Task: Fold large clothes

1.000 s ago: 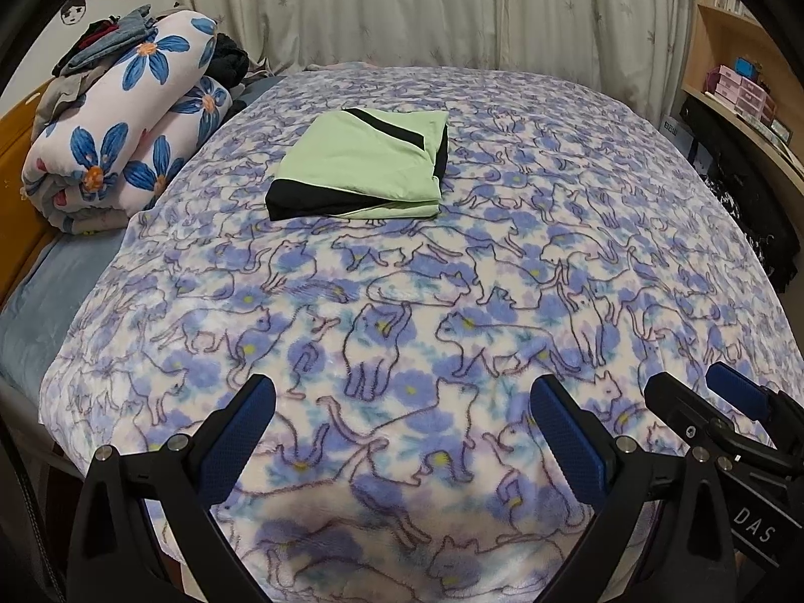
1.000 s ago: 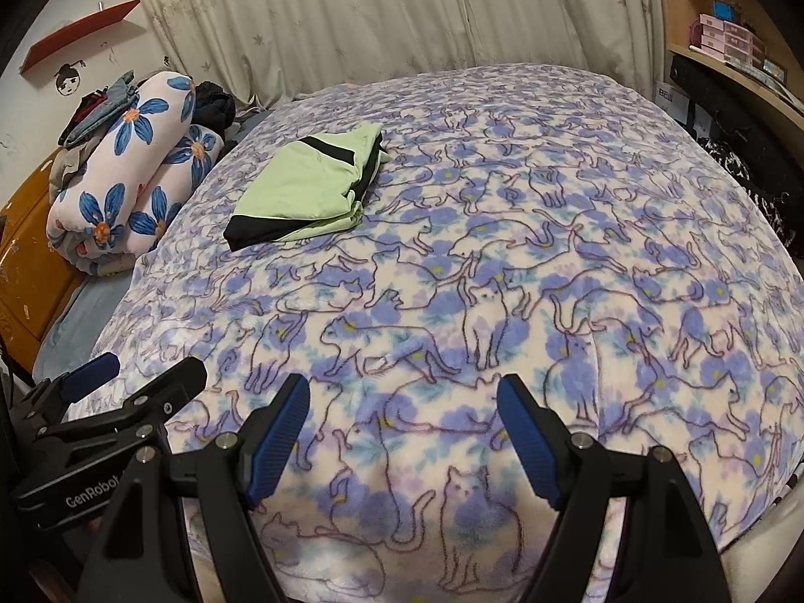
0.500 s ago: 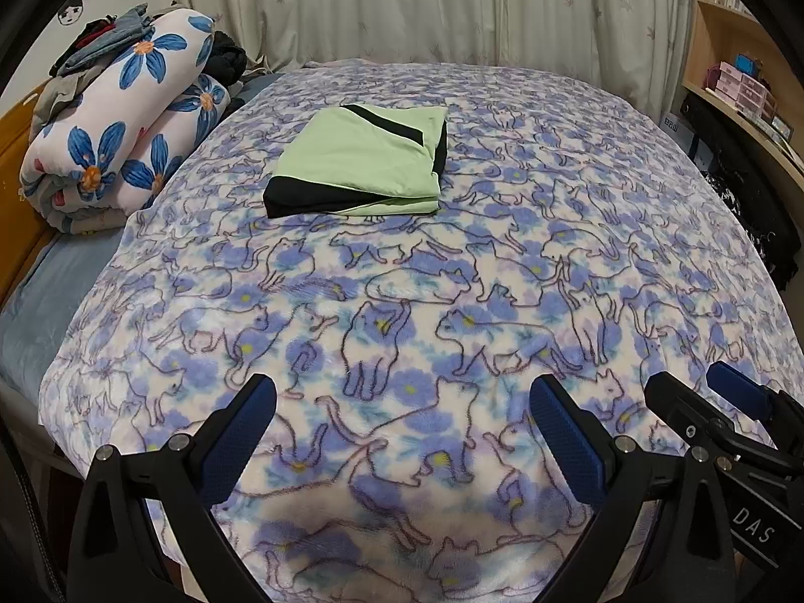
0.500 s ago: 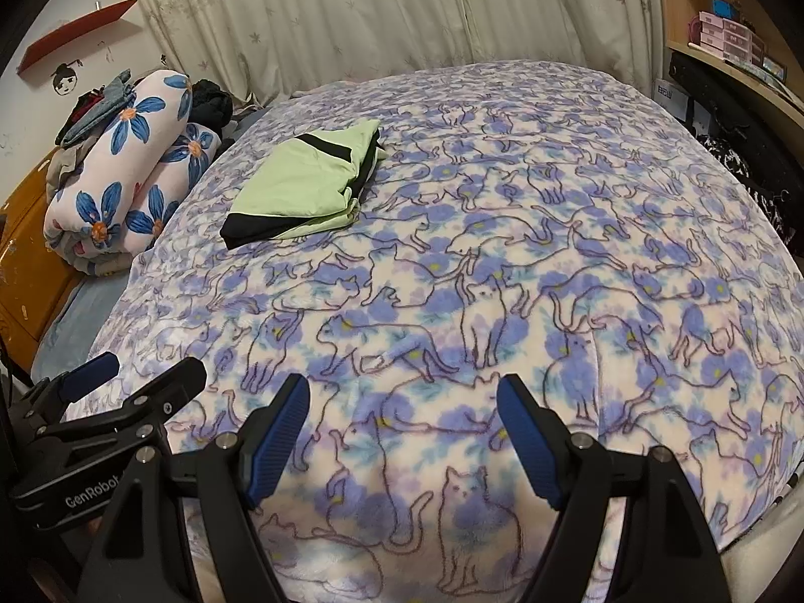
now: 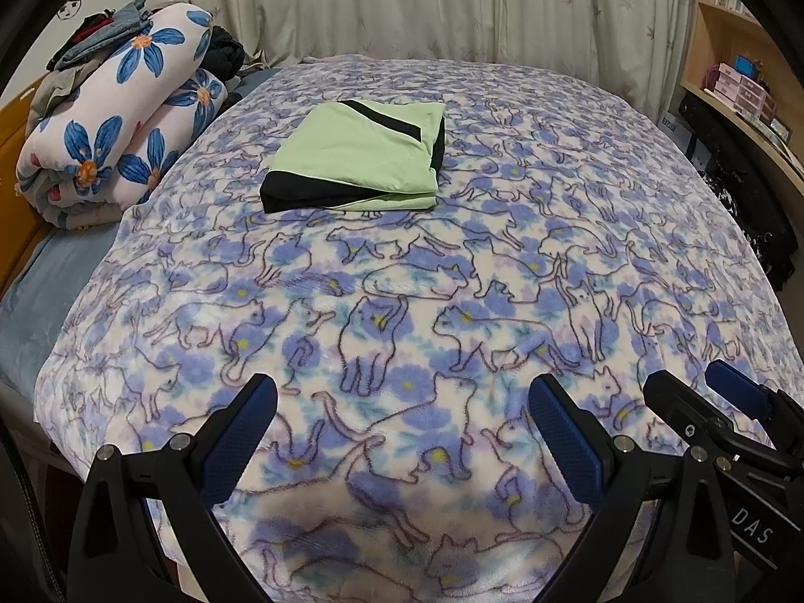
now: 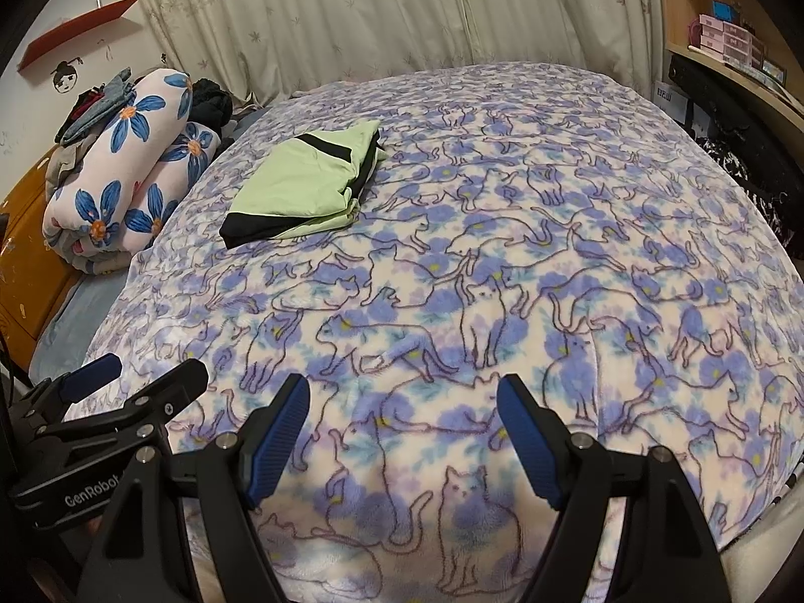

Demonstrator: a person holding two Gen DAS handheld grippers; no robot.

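A light green garment with black trim (image 5: 352,161) lies folded into a flat rectangle on the far left part of the bed; the right wrist view shows the same garment (image 6: 301,186). My left gripper (image 5: 402,392) hovers open over the near edge of the cat-print blanket (image 5: 502,276), nothing between its blue pads. My right gripper (image 6: 402,392) is open too, beside it over the same blanket (image 6: 553,251). Each view catches the other gripper at its lower corner: the right gripper (image 5: 703,397) and the left gripper (image 6: 145,372). Both are well short of the garment.
A rolled quilt with blue flowers (image 5: 110,135) and a pile of clothes (image 5: 100,35) sit at the bed's left by a wooden headboard (image 6: 25,261). Curtains (image 5: 452,5) hang behind. Shelves with boxes (image 5: 738,90) and dark items stand on the right.
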